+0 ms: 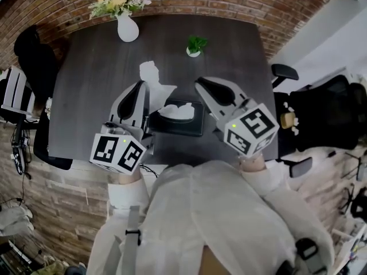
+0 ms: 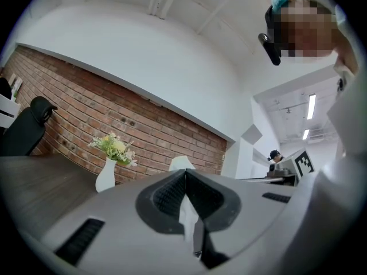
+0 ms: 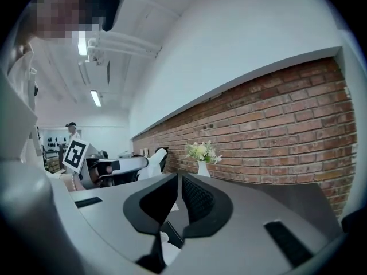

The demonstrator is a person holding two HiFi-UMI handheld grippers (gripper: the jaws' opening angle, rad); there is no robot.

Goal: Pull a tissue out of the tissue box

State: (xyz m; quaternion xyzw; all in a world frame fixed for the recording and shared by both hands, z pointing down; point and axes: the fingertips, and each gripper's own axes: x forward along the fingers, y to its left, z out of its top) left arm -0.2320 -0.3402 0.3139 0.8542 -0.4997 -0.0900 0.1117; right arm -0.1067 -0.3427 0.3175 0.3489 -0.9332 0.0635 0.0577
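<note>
A black tissue box (image 1: 194, 126) sits at the near side of the dark table (image 1: 97, 79), with a white tissue (image 1: 178, 111) bunched in its slot. My left gripper (image 1: 141, 85) is raised left of the box and shut on a pulled-out tissue (image 1: 153, 78), which stands up past the fingertips. In the left gripper view that tissue (image 2: 187, 219) is pinched between the jaws of the gripper (image 2: 184, 173). My right gripper (image 1: 200, 83) hovers right of the box. Its jaws (image 3: 179, 176) stand a narrow slit apart with nothing between them.
A white vase of flowers (image 1: 127, 27) and a small potted plant (image 1: 196, 44) stand at the table's far side. Black office chairs sit at the left (image 1: 34, 67) and right (image 1: 327, 113). A brick wall runs behind the table.
</note>
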